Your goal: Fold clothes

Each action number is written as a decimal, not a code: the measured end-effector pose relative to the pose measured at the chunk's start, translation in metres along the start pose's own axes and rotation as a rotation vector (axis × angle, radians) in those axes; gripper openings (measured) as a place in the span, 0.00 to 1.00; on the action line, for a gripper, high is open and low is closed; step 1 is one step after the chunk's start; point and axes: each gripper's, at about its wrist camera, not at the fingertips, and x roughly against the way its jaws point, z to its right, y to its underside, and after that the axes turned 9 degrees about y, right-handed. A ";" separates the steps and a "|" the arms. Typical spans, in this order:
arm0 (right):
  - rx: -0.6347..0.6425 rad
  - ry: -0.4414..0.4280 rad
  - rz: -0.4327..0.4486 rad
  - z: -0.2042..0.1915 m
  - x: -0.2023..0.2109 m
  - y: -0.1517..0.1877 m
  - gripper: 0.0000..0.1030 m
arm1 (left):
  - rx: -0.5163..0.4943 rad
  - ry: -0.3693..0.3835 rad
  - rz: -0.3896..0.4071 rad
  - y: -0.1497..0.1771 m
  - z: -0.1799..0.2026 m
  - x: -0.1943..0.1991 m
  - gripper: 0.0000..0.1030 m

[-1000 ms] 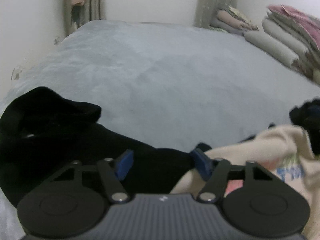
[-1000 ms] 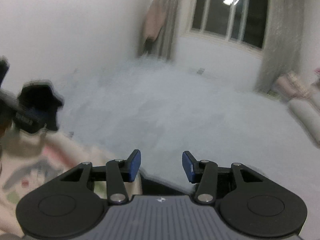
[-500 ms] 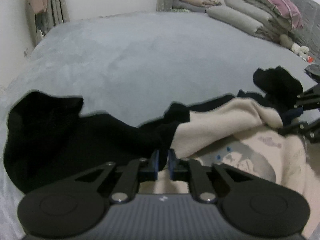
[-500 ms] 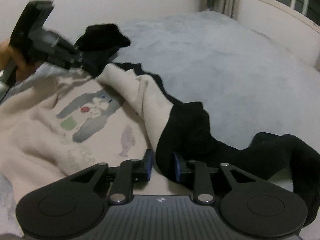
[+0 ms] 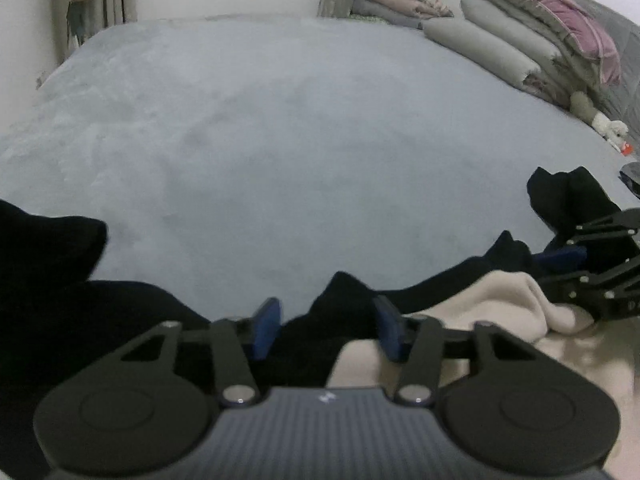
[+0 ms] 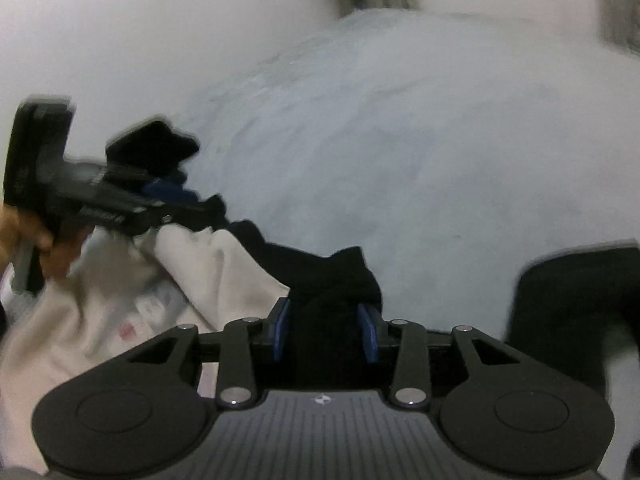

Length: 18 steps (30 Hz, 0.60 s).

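A cream sweatshirt (image 5: pixel 500 300) with black sleeves and a printed front lies crumpled at the near edge of a grey bed (image 5: pixel 300 140). My left gripper (image 5: pixel 328 330) has a bunch of the black edge between its pads, and its jaws are opening. It shows blurred in the right wrist view as the left gripper (image 6: pixel 172 192), held by a hand (image 6: pixel 56 256). My right gripper (image 6: pixel 324 332) is shut on black cloth that fills its gap, and it is the right gripper (image 5: pixel 560 258) seen at the right of the left wrist view. The sweatshirt (image 6: pixel 224 272) hangs between them.
One black sleeve (image 5: pixel 60 280) trails to the left, the other sleeve (image 6: pixel 580 300) to the right. Folded quilts and pillows (image 5: pixel 520 40) are stacked at the far right of the bed, with a small soft toy (image 5: pixel 608 130) beside them. A white wall runs along the left.
A second ago both grippers stood open above the cloth. They closed on the black edge. Now the pads stand wider around thicker bunches, and both cameras look further up the bed.
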 end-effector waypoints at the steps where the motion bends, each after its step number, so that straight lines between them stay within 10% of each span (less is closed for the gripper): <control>1: 0.025 0.020 0.012 -0.005 0.001 0.000 0.18 | 0.011 -0.001 0.009 0.000 0.000 0.002 0.11; 12: 0.291 0.425 0.330 -0.041 0.032 -0.039 0.11 | -0.005 -0.127 0.301 -0.060 0.004 0.046 0.05; 18: 0.220 0.502 0.365 -0.035 -0.005 -0.068 0.11 | -0.034 -0.306 0.279 -0.088 -0.003 0.000 0.05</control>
